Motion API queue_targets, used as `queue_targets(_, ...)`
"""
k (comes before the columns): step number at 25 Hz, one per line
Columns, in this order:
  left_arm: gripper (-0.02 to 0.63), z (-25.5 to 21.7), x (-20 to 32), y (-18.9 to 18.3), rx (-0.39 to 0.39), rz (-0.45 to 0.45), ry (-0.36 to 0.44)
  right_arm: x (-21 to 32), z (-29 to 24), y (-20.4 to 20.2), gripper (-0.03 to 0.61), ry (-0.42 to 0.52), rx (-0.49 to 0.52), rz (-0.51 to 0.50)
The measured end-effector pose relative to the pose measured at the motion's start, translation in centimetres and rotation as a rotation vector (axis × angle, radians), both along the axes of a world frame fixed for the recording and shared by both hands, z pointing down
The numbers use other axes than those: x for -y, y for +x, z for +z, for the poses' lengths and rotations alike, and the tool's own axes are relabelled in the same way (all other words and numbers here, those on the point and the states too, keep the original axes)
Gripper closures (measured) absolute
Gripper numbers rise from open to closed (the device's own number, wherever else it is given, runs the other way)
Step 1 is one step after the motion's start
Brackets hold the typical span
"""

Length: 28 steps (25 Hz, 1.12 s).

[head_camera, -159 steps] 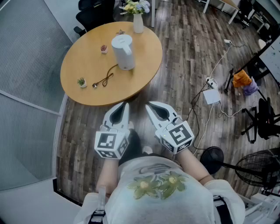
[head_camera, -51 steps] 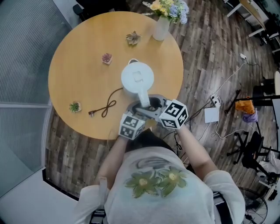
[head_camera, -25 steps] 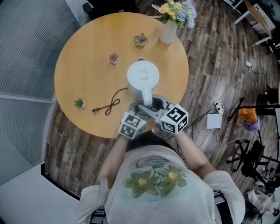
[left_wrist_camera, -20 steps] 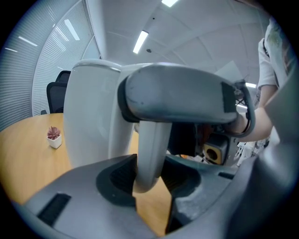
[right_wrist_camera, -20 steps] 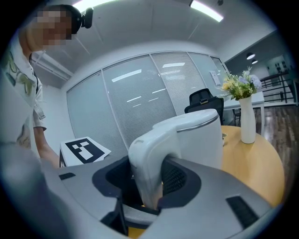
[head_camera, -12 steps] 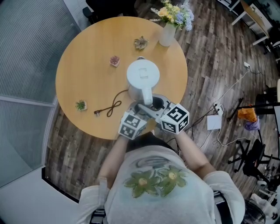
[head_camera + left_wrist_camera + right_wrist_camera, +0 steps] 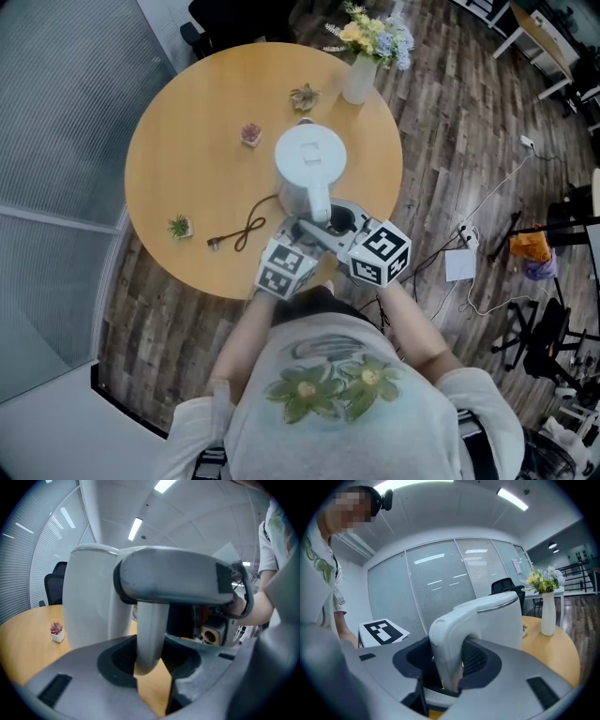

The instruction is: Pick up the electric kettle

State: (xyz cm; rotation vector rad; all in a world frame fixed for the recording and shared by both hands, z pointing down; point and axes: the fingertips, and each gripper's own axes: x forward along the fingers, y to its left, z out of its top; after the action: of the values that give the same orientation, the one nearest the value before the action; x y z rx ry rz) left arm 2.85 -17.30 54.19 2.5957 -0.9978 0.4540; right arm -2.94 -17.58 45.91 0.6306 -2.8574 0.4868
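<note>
As we grip from both sides, left tongs (image 7: 151, 667) clamped on the handle (image 7: 317, 208) of the white electric kettle (image 7: 309, 155), right tongs (image 7: 448, 673) clamped there too, round worktop (image 7: 187, 141) beneath

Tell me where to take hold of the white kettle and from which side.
Grip the handle, coming in from the near edge of the table. It sticks out of the kettle toward the person as a narrow upright loop, while the body is wide and smooth. The left tongs and right tongs are both clamped on it that way.
</note>
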Motion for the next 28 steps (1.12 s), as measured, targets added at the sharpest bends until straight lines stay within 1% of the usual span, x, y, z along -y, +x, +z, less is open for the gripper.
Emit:
queue_targets(6,0.476,-1.9,0.0,-0.2,-0.009,0.012,0.041,0.0,-1.4,-0.2,0.396,0.018,0.007,0.027)
queue_targets(13,0.479,-4.7,0.1,-0.4,0.003,0.027,0.105,-0.2,-3.6,-0.3,0.397,0.048,0.021,0.054)
queue_targets(17,0.48,-5.4,-0.7,-0.4,0.013,0.057,0.106,-0.5,-4.8,-0.3,0.397,0.07,0.02,0.068)
queue_targets(28,0.483,-9.7,-1.4,0.2,0.008,0.1,0.198,-1.3,-8.9,0.3,0.397,0.118,0.032,0.097)
